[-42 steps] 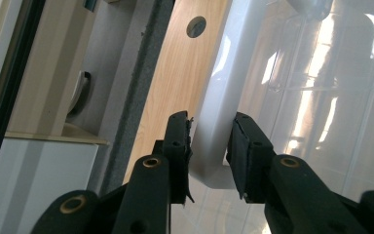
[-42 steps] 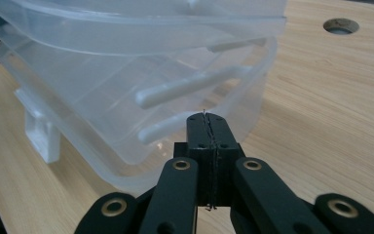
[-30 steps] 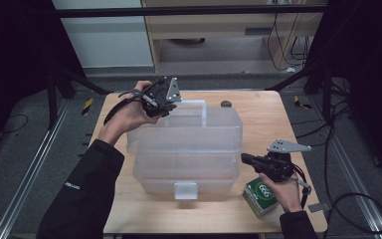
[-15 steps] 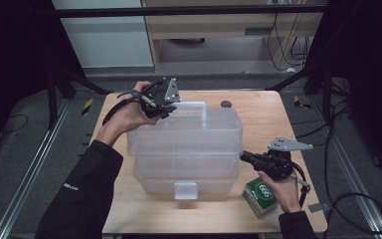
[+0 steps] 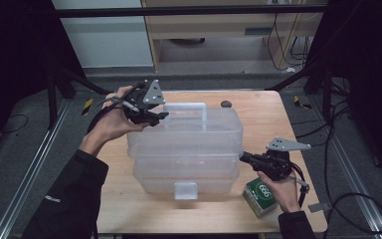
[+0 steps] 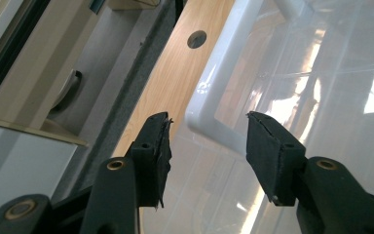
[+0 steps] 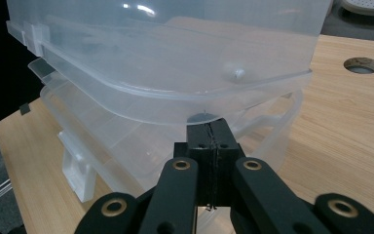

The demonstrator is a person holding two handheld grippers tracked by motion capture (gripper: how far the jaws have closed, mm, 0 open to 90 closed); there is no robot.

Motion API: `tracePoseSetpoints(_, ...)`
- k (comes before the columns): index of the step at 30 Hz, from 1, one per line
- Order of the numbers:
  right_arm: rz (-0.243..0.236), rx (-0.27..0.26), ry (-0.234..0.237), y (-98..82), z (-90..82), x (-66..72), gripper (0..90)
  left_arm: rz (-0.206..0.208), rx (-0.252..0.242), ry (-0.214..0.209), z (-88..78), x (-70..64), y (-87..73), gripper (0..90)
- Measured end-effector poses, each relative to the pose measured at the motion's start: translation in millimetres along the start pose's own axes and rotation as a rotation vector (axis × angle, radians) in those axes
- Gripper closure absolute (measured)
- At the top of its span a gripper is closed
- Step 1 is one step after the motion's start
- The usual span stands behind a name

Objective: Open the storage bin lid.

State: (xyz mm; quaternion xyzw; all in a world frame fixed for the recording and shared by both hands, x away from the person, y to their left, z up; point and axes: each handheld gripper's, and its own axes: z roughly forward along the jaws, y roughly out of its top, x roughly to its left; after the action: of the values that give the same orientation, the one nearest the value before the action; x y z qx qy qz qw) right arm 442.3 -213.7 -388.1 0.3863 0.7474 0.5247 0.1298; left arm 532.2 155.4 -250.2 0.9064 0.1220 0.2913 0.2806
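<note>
A clear plastic storage box (image 5: 184, 149) of stacked tiers stands mid-table, with a white handle (image 5: 185, 107) on its lid. My left gripper (image 5: 155, 116) hovers at the lid's far left corner. In the left gripper view, that gripper (image 6: 208, 141) is open; its jaws have just been opening. The white lid rim (image 6: 209, 97) lies between and just beyond them, untouched. My right gripper (image 5: 243, 158) is shut with nothing between its jaws. Its tips (image 7: 208, 132) are tucked under the rim of the upper tier (image 7: 185, 97) on the box's right side.
A green carton (image 5: 261, 195) lies under the right hand at the table's front right. A white latch (image 5: 186, 190) sits on the box's front. A round hole (image 5: 225, 104) is in the wooden tabletop (image 5: 258, 119) behind the box. A cabinet stands beyond the table.
The left gripper has shifted a little to the left, away from the handle, and its jaws have spread wider. The right gripper and the box have kept still.
</note>
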Motion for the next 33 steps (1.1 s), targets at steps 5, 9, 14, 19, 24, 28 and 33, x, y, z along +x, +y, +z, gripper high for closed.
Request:
tracePoseSetpoints(5, 0.002, 0.002, 0.001, 0.0, 0.1, 0.0, 90.0, -0.067, -0.047, 0.015, -12.1, 1.2, -13.2, 51.0)
tracePoseSetpoints(9, 0.002, 0.006, 0.0, 0.1, 0.2, 0.1, 90.0, -0.13, -0.099, 0.025, -19.6, 1.8, -24.0, 52.4)
tracePoseSetpoints(14, 0.001, 0.01, -0.001, 0.2, 0.3, 0.3, 90.0, -0.224, -0.149, 0.04, -29.7, 4.1, -42.5, 55.5)
tracePoseSetpoints(19, -0.001, 0.007, -0.004, 0.1, 0.2, 0.5, 90.0, -0.303, -0.201, 0.073, -38.6, 3.3, -59.5, 61.0)
tracePoseSetpoints(24, -0.003, 0.009, -0.008, 0.2, 0.7, 1.0, 90.0, -0.383, -0.263, 0.138, -47.7, -0.6, -79.3, 68.2)
tracePoseSetpoints(28, -0.001, 0.01, -0.006, 0.3, 0.7, 0.9, 90.0, -0.427, -0.275, 0.179, -52.3, -2.8, -96.8, 71.3)
tracePoseSetpoints(33, -0.003, 0.008, -0.009, 0.2, 0.8, 1.1, 90.0, -0.487, -0.3, 0.231, -60.1, -7.2, -120.7, 77.9)
